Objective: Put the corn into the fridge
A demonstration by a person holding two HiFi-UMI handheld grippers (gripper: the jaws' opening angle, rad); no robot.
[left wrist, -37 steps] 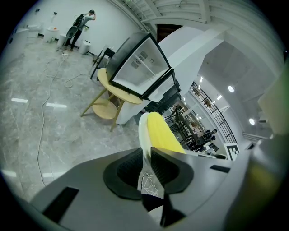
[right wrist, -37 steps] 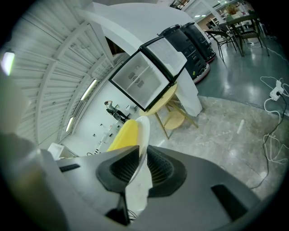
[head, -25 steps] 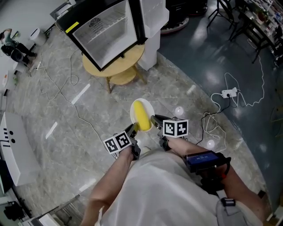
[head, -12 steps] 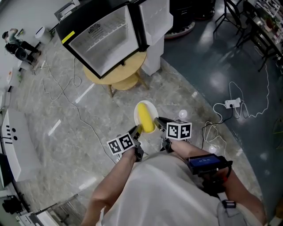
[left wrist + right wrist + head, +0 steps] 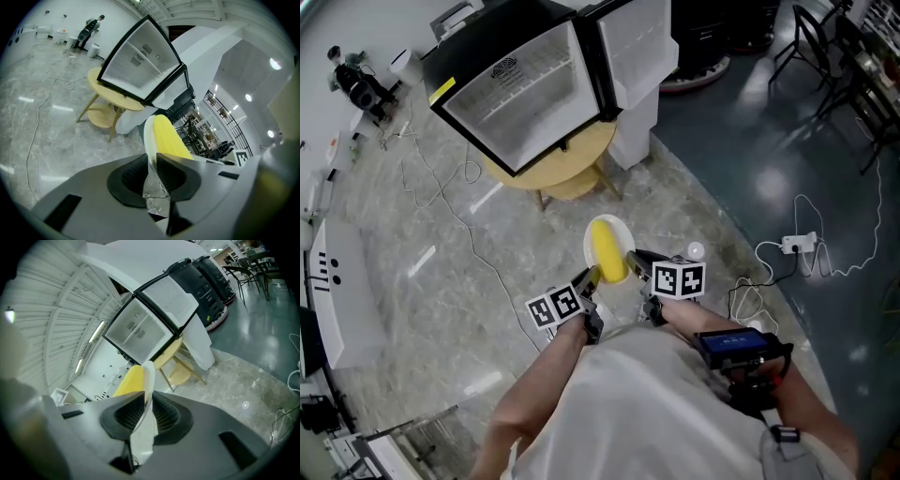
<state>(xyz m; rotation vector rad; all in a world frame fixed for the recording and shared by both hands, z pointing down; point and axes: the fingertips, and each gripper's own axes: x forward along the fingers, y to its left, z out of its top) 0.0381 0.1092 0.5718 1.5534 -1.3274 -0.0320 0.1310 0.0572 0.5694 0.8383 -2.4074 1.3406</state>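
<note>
- The yellow cob of corn (image 5: 607, 251) lies on a small round white plate (image 5: 599, 225), carried above the floor.
- The left gripper (image 5: 589, 275) pinches the plate's left rim; its jaws are clamped on it.
- The right gripper (image 5: 633, 258) grips the opposite rim likewise.
- Ahead, the black-framed fridge (image 5: 525, 89), apparently door open, stands on a round pale wooden table (image 5: 572, 150), well apart from the corn.

White top (image 5: 656, 412), checkered marker cubes (image 5: 678, 278), perhaps a blue-screened wrist device (image 5: 733, 343)
</note>
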